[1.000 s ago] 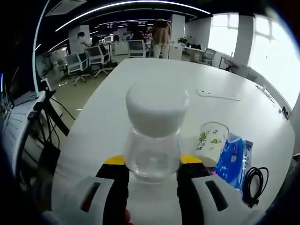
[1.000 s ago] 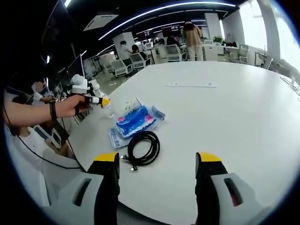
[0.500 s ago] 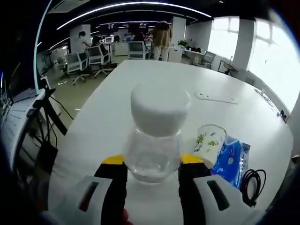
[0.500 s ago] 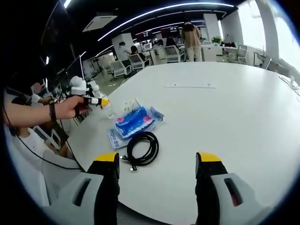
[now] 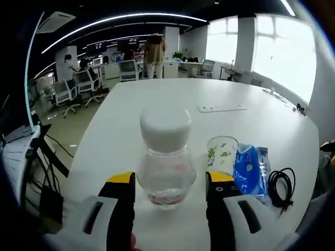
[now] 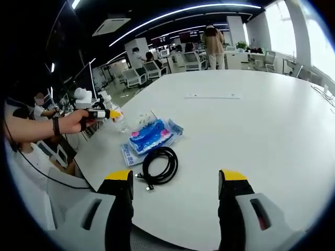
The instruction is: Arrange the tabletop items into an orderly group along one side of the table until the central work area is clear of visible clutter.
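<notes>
A: So, what has changed on the left side since a second ago?

B: The left gripper (image 5: 170, 180) has let go of the clear jar (image 5: 166, 172). Earlier its yellow-tipped jaws pressed the glass on both sides; now they stand spread, with a gap showing on each side of the jar. The jar sits upright on the white table (image 5: 157, 104), its white cap (image 5: 165, 129) on top, close to the near edge.

A: And beside it?

B: A paper cup (image 5: 221, 153) with green print stands just right of the jar in the left gripper view, touching the blue tissue pack (image 5: 250, 166), and a coiled black cable (image 5: 280, 183) lies beyond that. All of it sits along one edge of the table.

A: The right side?

B: Much as before. The right gripper (image 6: 176, 180) hovers over the table edge with its jaws wide apart, holding nothing. In its view the cable (image 6: 159, 166) lies near the jaws, the tissue pack (image 6: 150, 134) just behind.

A: The person's hand?

B: Reaching in from the left of the right gripper view, the hand (image 6: 73, 121) with a dark wristband holds the left gripper (image 6: 109, 113) level at the table's edge, slightly back from where it was.
</notes>
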Motion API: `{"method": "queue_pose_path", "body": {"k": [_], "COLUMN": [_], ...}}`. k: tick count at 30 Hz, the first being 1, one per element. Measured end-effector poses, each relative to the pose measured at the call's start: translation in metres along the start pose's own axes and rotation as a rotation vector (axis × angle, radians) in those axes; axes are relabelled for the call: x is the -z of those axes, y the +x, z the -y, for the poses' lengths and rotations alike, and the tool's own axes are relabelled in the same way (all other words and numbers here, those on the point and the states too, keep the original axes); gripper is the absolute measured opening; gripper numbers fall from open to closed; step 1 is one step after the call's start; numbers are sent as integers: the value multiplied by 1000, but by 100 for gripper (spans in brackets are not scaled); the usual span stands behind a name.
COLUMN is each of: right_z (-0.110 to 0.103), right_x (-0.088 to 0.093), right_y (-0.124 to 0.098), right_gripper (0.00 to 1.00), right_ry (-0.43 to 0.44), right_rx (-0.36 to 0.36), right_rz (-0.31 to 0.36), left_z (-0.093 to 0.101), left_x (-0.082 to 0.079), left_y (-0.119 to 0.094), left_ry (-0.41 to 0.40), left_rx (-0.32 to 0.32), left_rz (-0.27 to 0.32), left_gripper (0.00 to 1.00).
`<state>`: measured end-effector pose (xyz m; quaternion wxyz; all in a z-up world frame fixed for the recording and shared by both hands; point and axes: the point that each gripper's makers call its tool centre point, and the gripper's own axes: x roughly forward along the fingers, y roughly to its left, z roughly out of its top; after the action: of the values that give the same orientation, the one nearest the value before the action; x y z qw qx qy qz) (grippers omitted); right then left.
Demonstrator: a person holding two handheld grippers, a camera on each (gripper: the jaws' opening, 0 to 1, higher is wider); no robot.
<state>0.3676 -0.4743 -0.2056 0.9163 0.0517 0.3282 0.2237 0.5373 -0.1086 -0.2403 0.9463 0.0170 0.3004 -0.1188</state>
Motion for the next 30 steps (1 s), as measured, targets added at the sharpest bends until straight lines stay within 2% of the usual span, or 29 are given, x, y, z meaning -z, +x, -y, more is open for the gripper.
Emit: {"method": "queue_pose_path", "body": {"k": [3, 7, 12, 22, 30], "right_z": [-1, -1, 1, -1, 0], "right_x": [1, -1, -4, -2, -5], "right_y": [0, -1, -2, -3, -4], "right_gripper": [65, 65, 65, 65, 65], "right_ry": [-1, -2, -3, -2, -3], "right_rx": [0, 2, 8, 8, 8], "right_rz": [-2, 2, 9, 7, 15], "left_z": [-1, -2, -1, -1, -1], "left_x": [0, -2, -3, -2, 0], "left_y": [1, 1, 1, 2, 3], "left_ry": [3, 13, -5, -85, -103], "left_rx": [10, 11, 5, -111, -152], "left_rz": [-2, 0, 9, -23, -52], "left_gripper": [49, 40, 39, 38, 38]}}
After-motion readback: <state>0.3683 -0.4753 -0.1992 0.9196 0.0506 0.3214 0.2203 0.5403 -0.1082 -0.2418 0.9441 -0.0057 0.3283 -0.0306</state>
